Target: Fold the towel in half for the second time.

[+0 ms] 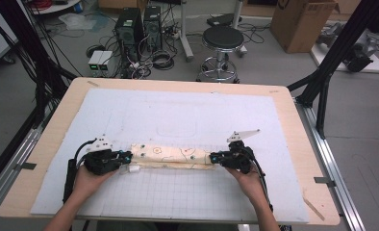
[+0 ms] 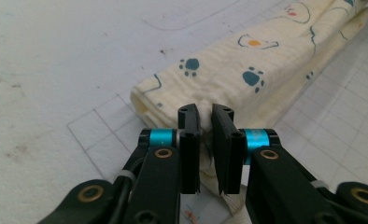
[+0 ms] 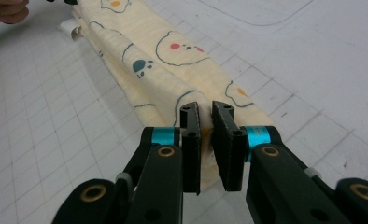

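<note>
Cloth: folded cream cloth point(image 1: 170, 156) printed with bear outlines and blue paw marks, lying as a long narrow band across the near middle of the white mat point(image 1: 178, 115), running left to right between the two hands.
Cloth ends: left end sits at the left hand-held gripper point(image 1: 122, 158); right end sits at the right hand-held gripper point(image 1: 215, 158); a small white tag sticks out near the left end.
Left hand-held gripper: jaws narrow, pinched on a corner of the cloth; in the left gripper view point(image 2: 205, 135) a fold of the fabric point(image 2: 247, 70) sits in the slim gap between the two black pads and hangs below them.
Right hand-held gripper: jaws narrow, clamped on the opposite end; in the right gripper view point(image 3: 206, 135) the cream fabric point(image 3: 163, 65) fills the small gap between the pads.
Hands: left hand point(image 1: 89, 180) and right hand point(image 1: 247, 180) come in from the near edge, each behind its gripper, both low over the mat.
Mat: white sheet with a faint grid on its near part, covering most of the table point(image 1: 53, 144).
Table: light wooden top, its border bare around the mat.
Surroundings: a round black stool point(image 1: 222, 38) and computer towers point(image 1: 130, 26) on the floor beyond the far edge of the table; a cardboard box point(image 1: 303, 21) to the far right.
</note>
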The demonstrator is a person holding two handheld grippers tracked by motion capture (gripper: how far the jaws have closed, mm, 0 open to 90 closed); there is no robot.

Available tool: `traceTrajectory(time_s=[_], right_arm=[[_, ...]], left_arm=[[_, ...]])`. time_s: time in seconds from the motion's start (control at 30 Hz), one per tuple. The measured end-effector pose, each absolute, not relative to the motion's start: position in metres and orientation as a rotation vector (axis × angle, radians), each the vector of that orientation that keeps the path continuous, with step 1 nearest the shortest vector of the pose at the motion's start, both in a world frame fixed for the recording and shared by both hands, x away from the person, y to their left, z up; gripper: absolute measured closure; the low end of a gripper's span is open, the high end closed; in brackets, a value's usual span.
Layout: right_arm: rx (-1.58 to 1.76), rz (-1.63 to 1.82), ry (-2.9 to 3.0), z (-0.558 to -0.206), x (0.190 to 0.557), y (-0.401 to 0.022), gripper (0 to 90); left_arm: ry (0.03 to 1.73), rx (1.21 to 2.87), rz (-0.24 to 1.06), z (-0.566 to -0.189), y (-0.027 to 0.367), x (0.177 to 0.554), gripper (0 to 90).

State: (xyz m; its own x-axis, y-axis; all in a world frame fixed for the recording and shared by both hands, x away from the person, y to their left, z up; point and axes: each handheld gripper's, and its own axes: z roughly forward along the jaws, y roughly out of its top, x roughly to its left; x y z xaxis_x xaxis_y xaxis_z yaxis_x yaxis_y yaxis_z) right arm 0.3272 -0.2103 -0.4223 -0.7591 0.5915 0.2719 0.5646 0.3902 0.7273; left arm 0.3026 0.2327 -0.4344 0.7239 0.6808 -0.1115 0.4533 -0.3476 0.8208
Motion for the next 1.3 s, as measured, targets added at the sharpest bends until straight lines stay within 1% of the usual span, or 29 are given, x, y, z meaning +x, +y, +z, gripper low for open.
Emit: traceTrajectory(time_s=[0.1, 0.2, 0.23, 0.33, 0.43, 0.5, 0.63, 0.73, 0.83, 1.13, 1.3], right_arm=[[1.094, 1.324, 2.602, -0.425, 0.327, -0.211, 75.4], [1.12, 1.346, 2.6, -0.426, 0.325, -0.215, 64.7], [1.123, 1.36, 2.583, -0.424, 0.324, -0.218, 62.1], [1.125, 1.425, 2.53, -0.413, 0.322, -0.221, 59.5], [1.082, 1.446, 2.512, -0.403, 0.323, -0.215, 59.0], [1.053, 1.448, 2.521, -0.398, 0.324, -0.206, 60.3], [1.003, 1.436, 2.555, -0.397, 0.329, -0.186, 70.3], [0.993, 1.434, 2.582, -0.401, 0.335, -0.173, 74.0], [0.99, 1.438, 2.603, -0.406, 0.339, -0.164, 74.7], [0.94, 1.372, 2.697, -0.422, 0.343, -0.14, 74.7], [0.901, 1.314, 2.729, -0.428, 0.341, -0.138, 71.7]], left_arm=[[0.845, 2.008, 0.279, -0.435, 0.233, 0.299, 72.3], [0.821, 1.984, 0.27, -0.43, 0.236, 0.294, 65.0], [0.806, 1.973, 0.276, -0.427, 0.237, 0.293, 64.9], [0.787, 1.934, 0.292, -0.415, 0.236, 0.294, 64.3], [0.774, 1.931, 0.297, -0.408, 0.228, 0.298, 64.3], [0.77, 1.94, 0.294, -0.408, 0.221, 0.303, 66.3], [0.763, 1.982, 0.266, -0.411, 0.202, 0.312, 76.9], [0.758, 1.991, 0.251, -0.412, 0.19, 0.317, 78.5], [0.755, 1.988, 0.236, -0.414, 0.182, 0.32, 78.4], [0.757, 2.075, 0.207, -0.427, 0.172, 0.325, 80.9], [0.761, 2.13, 0.222, -0.434, 0.174, 0.324, 80.7]])
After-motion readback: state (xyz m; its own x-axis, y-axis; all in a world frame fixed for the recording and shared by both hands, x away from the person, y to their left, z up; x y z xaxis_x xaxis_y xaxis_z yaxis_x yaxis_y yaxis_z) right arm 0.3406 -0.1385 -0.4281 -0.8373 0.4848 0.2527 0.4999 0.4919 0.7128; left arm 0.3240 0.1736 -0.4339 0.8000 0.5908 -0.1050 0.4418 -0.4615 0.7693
